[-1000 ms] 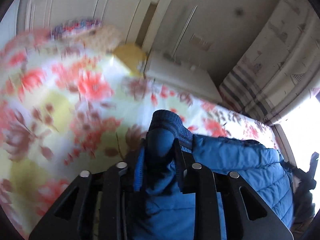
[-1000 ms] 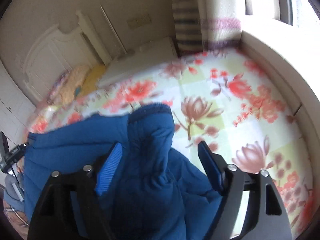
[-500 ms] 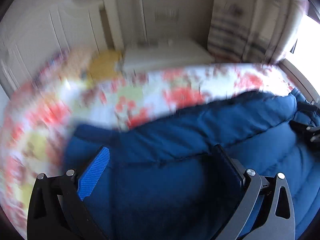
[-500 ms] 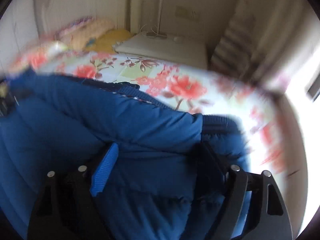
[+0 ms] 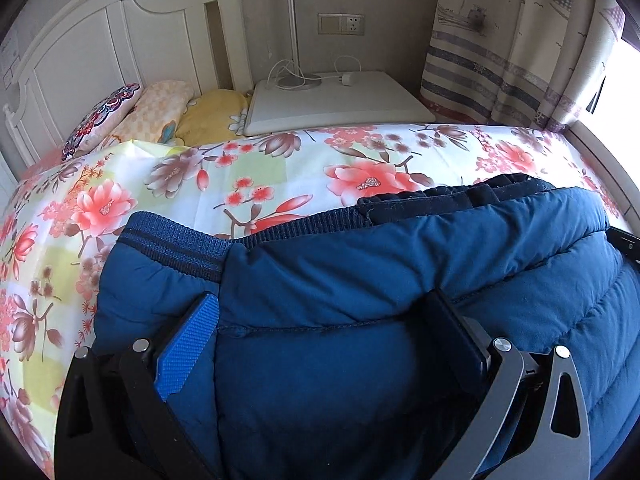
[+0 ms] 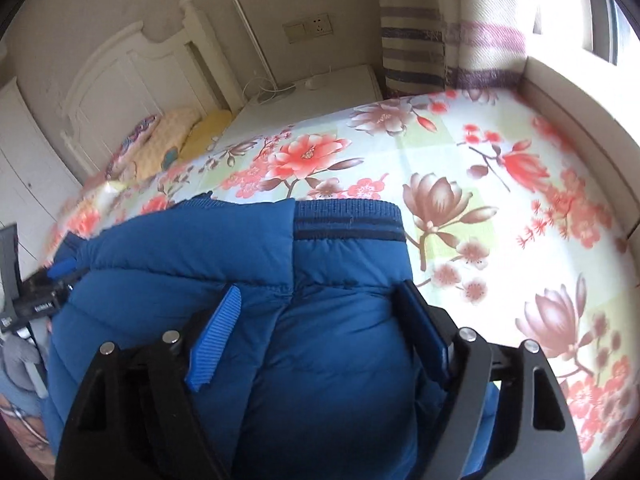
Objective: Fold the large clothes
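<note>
Blue puffer jacket [image 5: 360,272] lies on the bed, on the floral bedsheet [image 5: 256,176], filling the near half of both wrist views. Ribbed knit cuff [image 5: 172,248] with dark stripes sits at the left far edge of the jacket in the left view; a second ribbed cuff [image 6: 348,220] sits at the far edge in the right view, just right of a folded quilted panel.

Left gripper [image 5: 324,336]: jaws have just been opening and now stand spread wide. Jacket fabric bulges up between them, but the pads do not visibly press on it. Blue ribbed pad shows on the left finger; the right finger is dark.

Right gripper [image 6: 320,332]: jaws spread, jacket bulk between them, no clear pinch. The right finger lies against the jacket's side; the left pad stands just clear of the fabric fold.

The other gripper's black frame shows at the right edge of the left view, and at the left edge of the right view, both beside the jacket.

Background: white headboard [image 5: 100,48] far left, pillows [image 5: 160,108] stacked below it, white nightstand [image 5: 332,100] with a lamp base and cable, wall socket [image 5: 340,24] above, striped curtain [image 5: 520,52] far right, bright window beyond it.
</note>
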### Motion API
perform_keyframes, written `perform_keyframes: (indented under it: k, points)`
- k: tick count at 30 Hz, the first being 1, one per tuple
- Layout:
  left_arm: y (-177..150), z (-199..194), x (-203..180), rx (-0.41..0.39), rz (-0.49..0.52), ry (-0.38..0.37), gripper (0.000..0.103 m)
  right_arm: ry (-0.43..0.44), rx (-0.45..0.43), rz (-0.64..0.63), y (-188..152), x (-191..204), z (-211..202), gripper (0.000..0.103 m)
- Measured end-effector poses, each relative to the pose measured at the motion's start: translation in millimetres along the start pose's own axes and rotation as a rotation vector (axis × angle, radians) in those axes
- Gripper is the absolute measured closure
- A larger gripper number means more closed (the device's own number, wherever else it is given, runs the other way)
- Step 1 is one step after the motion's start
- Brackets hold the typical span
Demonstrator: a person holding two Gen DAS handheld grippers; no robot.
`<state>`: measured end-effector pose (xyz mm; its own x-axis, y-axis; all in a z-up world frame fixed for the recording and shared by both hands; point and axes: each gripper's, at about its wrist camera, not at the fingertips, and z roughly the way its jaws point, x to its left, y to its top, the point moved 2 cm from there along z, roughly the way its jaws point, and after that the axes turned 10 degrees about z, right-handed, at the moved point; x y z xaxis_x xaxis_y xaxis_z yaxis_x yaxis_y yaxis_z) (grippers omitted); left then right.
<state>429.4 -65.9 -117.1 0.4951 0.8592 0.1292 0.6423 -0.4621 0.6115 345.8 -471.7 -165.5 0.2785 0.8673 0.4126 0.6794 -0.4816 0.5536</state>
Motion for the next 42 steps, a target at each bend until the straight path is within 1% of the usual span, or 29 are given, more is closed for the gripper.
perform_keyframes:
  k: [2, 4, 5, 7, 10, 16, 17, 18, 19, 20, 22, 24, 25, 26, 28, 29, 30, 32, 34, 39, 42]
  points:
    - [-1, -1, 1, -0.007, -0.005, 0.006, 0.004, 0.017, -0.010, 0.031, -1, -7, -2, 0.023]
    - [-2, -3, 0, -0.012, -0.002, 0.019, 0.004, -0.004, -0.009, 0.067, -3, -12, -2, 0.022]
    - [-2, -4, 0, -0.015, 0.001, 0.028, 0.004, -0.005, -0.002, 0.087, -1, -15, 6, 0.021]
    - [-3, -5, 0, -0.018, 0.001, 0.039, 0.004, 0.013, -0.004, 0.123, 1, -21, 8, 0.021]
    - [-3, -5, 1, -0.016, -0.004, 0.043, 0.004, -0.022, -0.011, 0.111, 0, -20, 7, 0.021]
    - [-4, -7, 1, -0.024, -0.004, 0.056, 0.004, -0.058, -0.029, 0.093, 0, -16, 3, 0.020]
    - [-4, -7, 1, -0.022, -0.004, 0.057, 0.004, -0.102, -0.055, 0.072, 3, -12, -4, 0.021]
    - [-3, -7, 1, -0.021, -0.003, 0.057, 0.004, -0.149, -0.101, 0.048, 5, -7, -15, 0.021]
    - [-3, -6, 1, -0.018, -0.003, 0.057, 0.004, -0.194, -0.171, 0.019, 7, 1, -31, 0.020]
    - [-3, -6, 1, -0.015, -0.002, 0.057, 0.004, -0.199, -0.236, 0.001, 9, 11, -47, 0.019]
    - [-3, -6, 0, -0.013, 0.001, 0.061, 0.004, -0.141, -0.285, -0.028, 11, 30, -65, 0.019]
    - [-3, -6, -1, -0.014, 0.005, 0.068, 0.004, -0.108, -0.256, -0.111, 9, 56, -65, 0.015]
    - [-3, -7, -2, -0.015, 0.007, 0.074, 0.004, -0.107, -0.211, -0.167, 6, 69, -57, 0.014]
    - [-3, -7, -2, -0.016, 0.009, 0.079, 0.004, -0.121, -0.149, -0.238, 0, 83, -43, 0.014]
    - [-3, -7, -2, -0.019, 0.012, 0.088, 0.004, -0.165, -0.075, -0.325, -13, 94, -17, 0.014]
    - [-3, -8, -2, -0.020, 0.012, 0.086, 0.004, -0.197, -0.018, -0.353, -21, 95, 0, 0.012]
    - [-3, -7, -1, -0.019, 0.009, 0.081, 0.004, -0.201, 0.044, -0.342, -27, 90, 18, 0.011]
    - [-3, -7, 1, -0.019, -0.002, 0.067, 0.004, -0.141, 0.056, -0.265, -22, 77, 21, 0.010]
    - [-3, -6, 2, -0.016, -0.008, 0.058, 0.004, -0.111, 0.065, -0.235, -21, 71, 21, 0.010]
    - [-4, -6, 4, -0.017, -0.022, 0.047, 0.004, -0.089, 0.059, -0.222, -21, 66, 20, 0.010]
    - [-3, -1, 2, 0.019, -0.011, 0.052, 0.004, -0.099, 0.072, -0.225, -23, 68, 17, 0.011]
